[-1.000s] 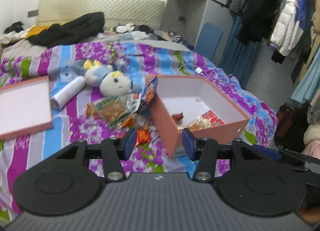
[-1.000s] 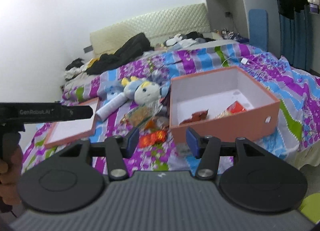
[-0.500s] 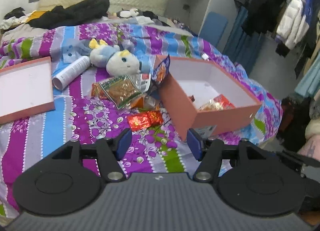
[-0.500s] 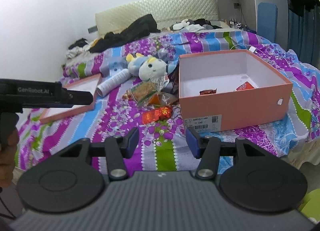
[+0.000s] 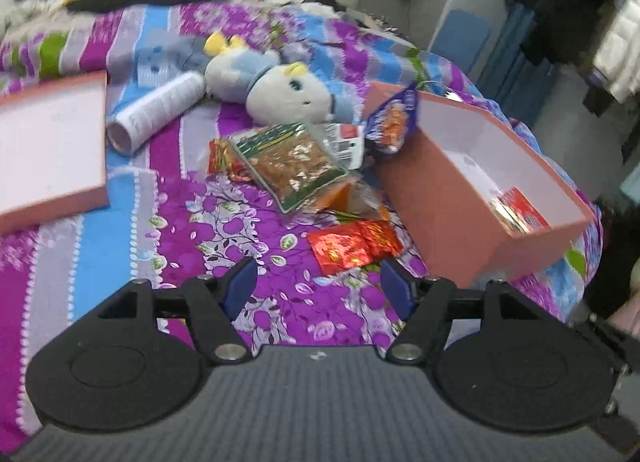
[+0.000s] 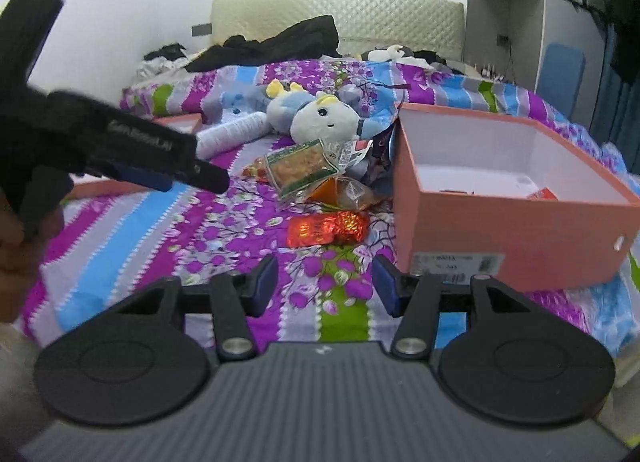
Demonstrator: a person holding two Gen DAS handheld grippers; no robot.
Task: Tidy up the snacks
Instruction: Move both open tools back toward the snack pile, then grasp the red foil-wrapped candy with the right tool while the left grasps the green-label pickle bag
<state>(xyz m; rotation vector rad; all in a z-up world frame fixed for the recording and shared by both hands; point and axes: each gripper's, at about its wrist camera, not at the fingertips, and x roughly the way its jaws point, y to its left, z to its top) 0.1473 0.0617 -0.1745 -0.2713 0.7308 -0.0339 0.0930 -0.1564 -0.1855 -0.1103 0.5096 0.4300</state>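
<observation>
A pile of snack packets lies on the bed beside an open pink box (image 5: 460, 182) (image 6: 500, 222). Nearest me is a shiny red packet (image 5: 352, 246) (image 6: 326, 228). Behind it lie a green-edged clear packet (image 5: 290, 160) (image 6: 300, 166), an orange packet (image 6: 340, 192) and a purple packet (image 5: 390, 122) leaning on the box wall. One red packet (image 5: 520, 212) lies inside the box. My left gripper (image 5: 318, 288) hovers just short of the shiny red packet, its jaws opening with nothing between them. My right gripper (image 6: 324, 282) is open and empty, also short of that packet.
A plush toy (image 5: 280, 90) (image 6: 316, 118) and a white roll (image 5: 156, 114) lie behind the snacks. The pink box lid (image 5: 48, 142) rests at the left. Dark clothes lie piled near the headboard. A clothes rack stands at the right. The left gripper's body (image 6: 120, 146) fills the right view's left side.
Both grippers have come down and forward toward the snack pile, which now looks larger. The left jaws have spread wider; the right jaws look unchanged.
</observation>
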